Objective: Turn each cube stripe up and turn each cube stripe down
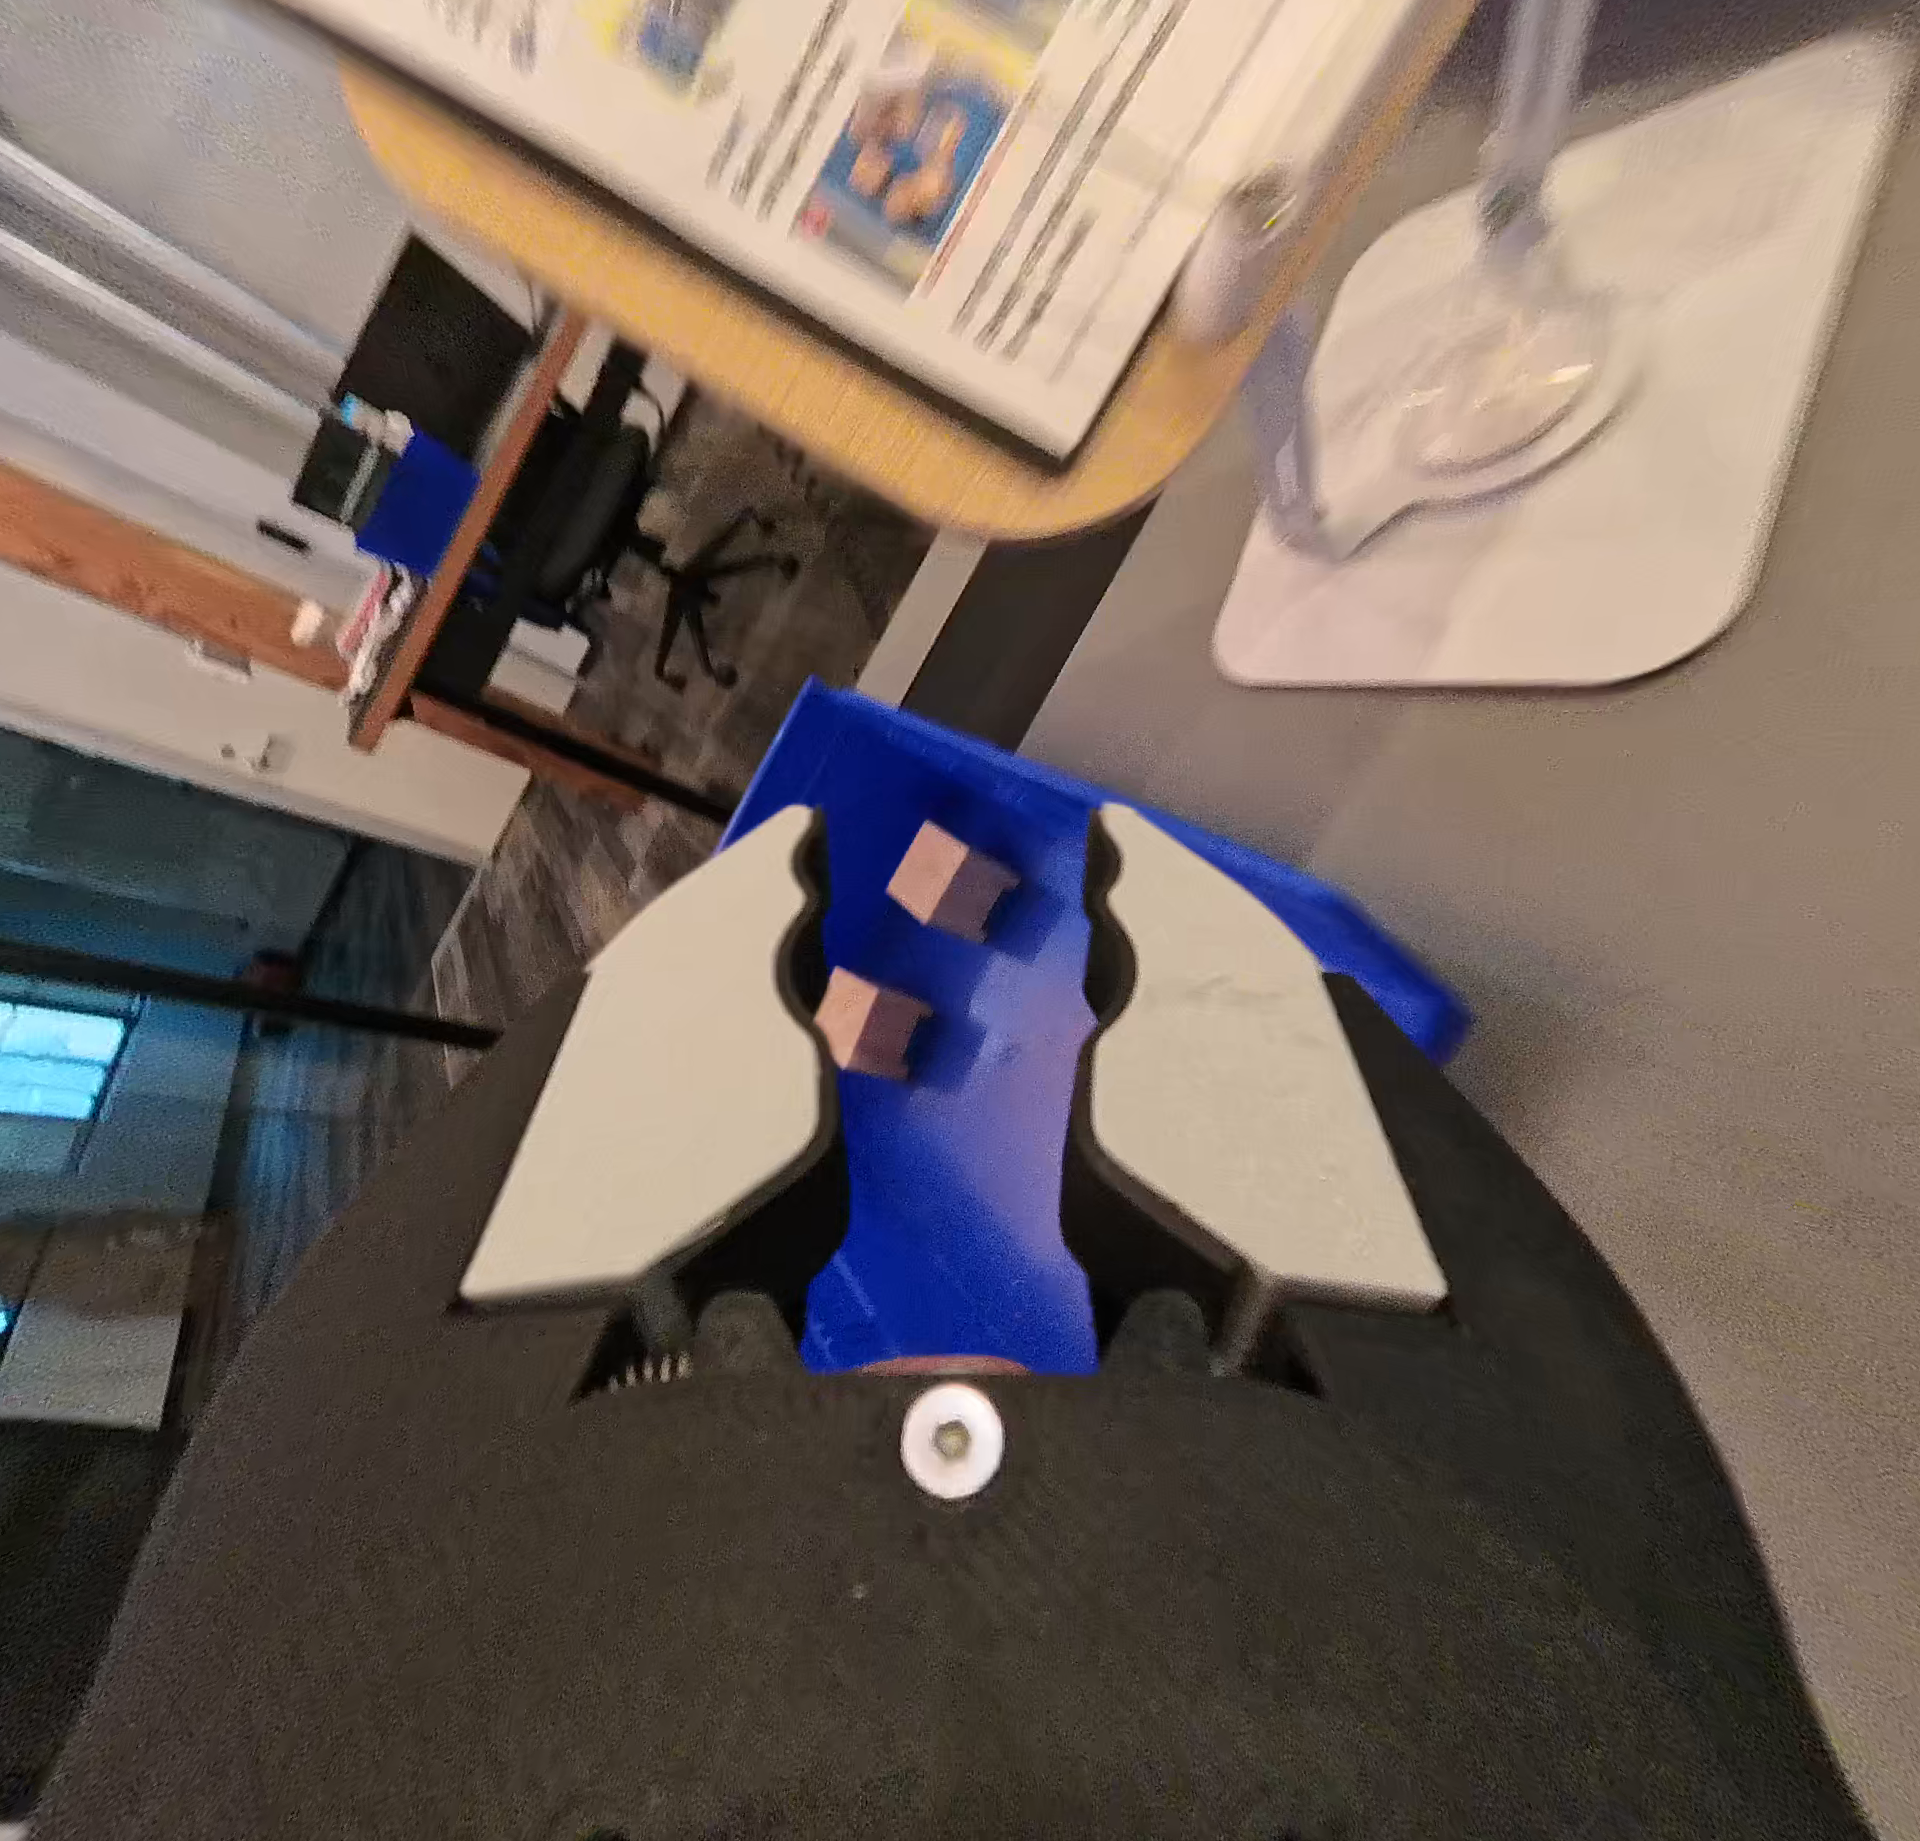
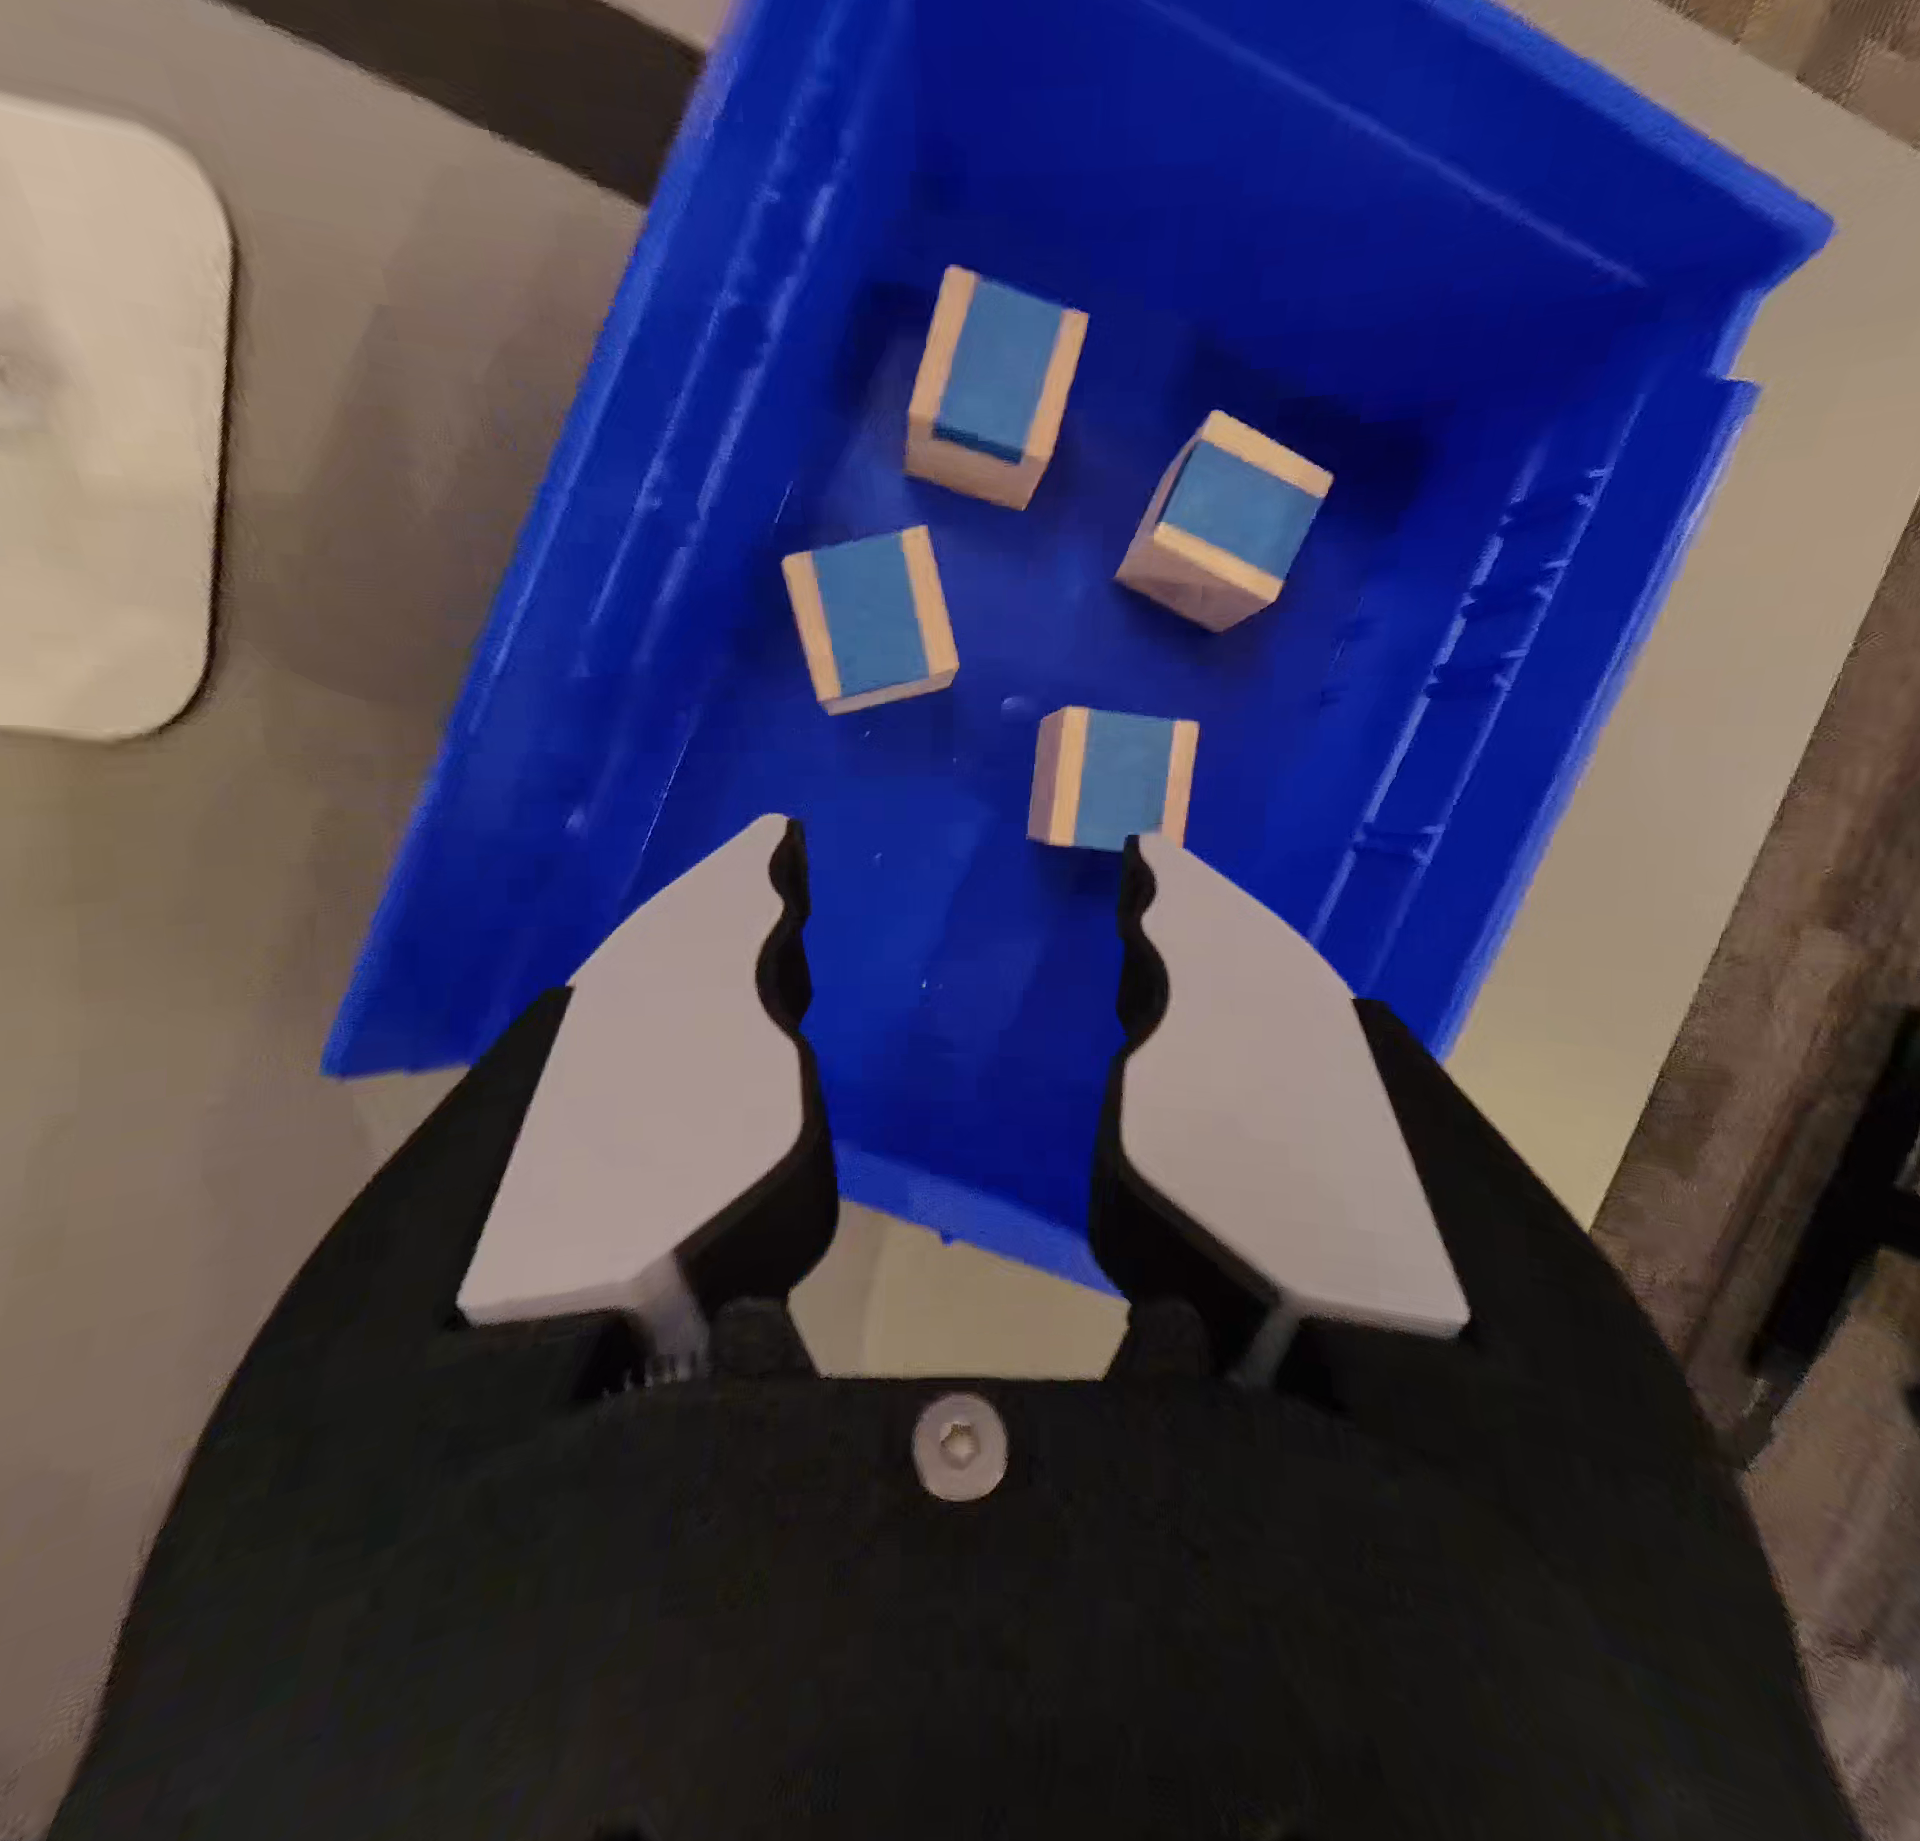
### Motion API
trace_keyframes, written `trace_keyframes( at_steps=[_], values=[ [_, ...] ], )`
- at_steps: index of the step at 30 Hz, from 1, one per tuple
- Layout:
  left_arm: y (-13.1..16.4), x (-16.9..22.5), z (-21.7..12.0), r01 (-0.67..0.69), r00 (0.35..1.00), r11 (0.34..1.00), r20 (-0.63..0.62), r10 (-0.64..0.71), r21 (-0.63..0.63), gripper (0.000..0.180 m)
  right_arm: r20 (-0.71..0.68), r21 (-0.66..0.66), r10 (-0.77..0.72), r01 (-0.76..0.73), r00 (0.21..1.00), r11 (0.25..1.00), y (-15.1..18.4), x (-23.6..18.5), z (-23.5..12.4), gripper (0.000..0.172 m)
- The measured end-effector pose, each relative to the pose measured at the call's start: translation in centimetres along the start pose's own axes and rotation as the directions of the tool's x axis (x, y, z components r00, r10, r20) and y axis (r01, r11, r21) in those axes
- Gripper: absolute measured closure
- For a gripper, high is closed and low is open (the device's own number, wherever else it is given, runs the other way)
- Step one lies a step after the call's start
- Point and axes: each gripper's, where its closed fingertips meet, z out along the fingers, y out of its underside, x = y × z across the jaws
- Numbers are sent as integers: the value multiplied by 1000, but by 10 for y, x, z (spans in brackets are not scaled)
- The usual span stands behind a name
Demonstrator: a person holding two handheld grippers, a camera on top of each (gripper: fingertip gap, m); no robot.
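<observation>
Right gripper [image 2: 956,841]: black body, pale grey fingers [image 2: 1236,981], jaws spread wide, nothing between the pads. Poised over the near end of a blue bin [image 2: 582,773].

Bin: rectangular, deep blue plastic, ribbed side walls, resting on a grey table [image 2: 343,461]. Pale mat [image 2: 94,420] at the left edge of that view, well apart from the bin.

Contents, four wooden cubes, each with blue stripe facing up:
- far left cube [image 2: 995,389], upright, stripe running down one side face too;
- far right cube [image 2: 1226,524], turned at an angle to the others;
- middle left cube [image 2: 871,619];
- nearest cube [image 2: 1114,778], just beyond the right fingertip; contact cannot be told.
All four apart from one another.

Left gripper [image 1: 956,820]: same build, jaws parted at a middling width, grasp bare. View strongly tilted and blurred. Two cubes [image 1: 951,875] [image 1: 868,1022] visible between the fingers, farther off inside the bin, plain wood faces showing from this side, untouched by the pads.

Background, left view: wooden tabletop [image 1: 727,337] bearing a printed sheet [image 1: 935,129], office chair [image 1: 623,534], glass vessel [image 1: 1475,357] on the pale mat.
</observation>
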Motion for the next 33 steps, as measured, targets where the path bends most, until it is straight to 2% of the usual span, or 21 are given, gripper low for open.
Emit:
trace_keyframes(
  at_steps=[5,8,14,18,21,24,27,30,33],
  values=[
    [52,-32,65,34,993,987,-108,-52,-158,126,42,54,-96,94,994,994,6,-38,-18,115],
    [92,-34,110,-41,980,949,-196,-23,-313,121,69,92,-133,127,989,988,7,-60,-26,117],
    [127,-21,178,-229,916,891,-397,61,-391,115,117,135,-168,152,979,979,9,-86,-35,118],
    [149,-4,200,-280,866,864,-499,39,-418,113,136,144,-166,147,977,979,14,-90,-36,118],
    [151,0,208,-207,856,879,-514,-49,-429,126,144,147,-176,155,974,977,16,-95,-36,118],
    [148,-5,206,-177,879,886,-474,-54,-429,128,177,187,-200,166,964,968,11,-112,-41,118],
    [125,-24,181,-79,929,931,-365,-61,-357,129,285,278,-243,162,927,947,0,-150,-55,120],
    [88,-46,129,54,971,975,-217,-102,-215,130,425,400,-329,150,843,904,-13,-209,-79,121],
    [42,-44,63,87,986,996,-137,-91,-32,130,465,483,-451,208,762,850,-23,-271,-97,113]
  ],
)
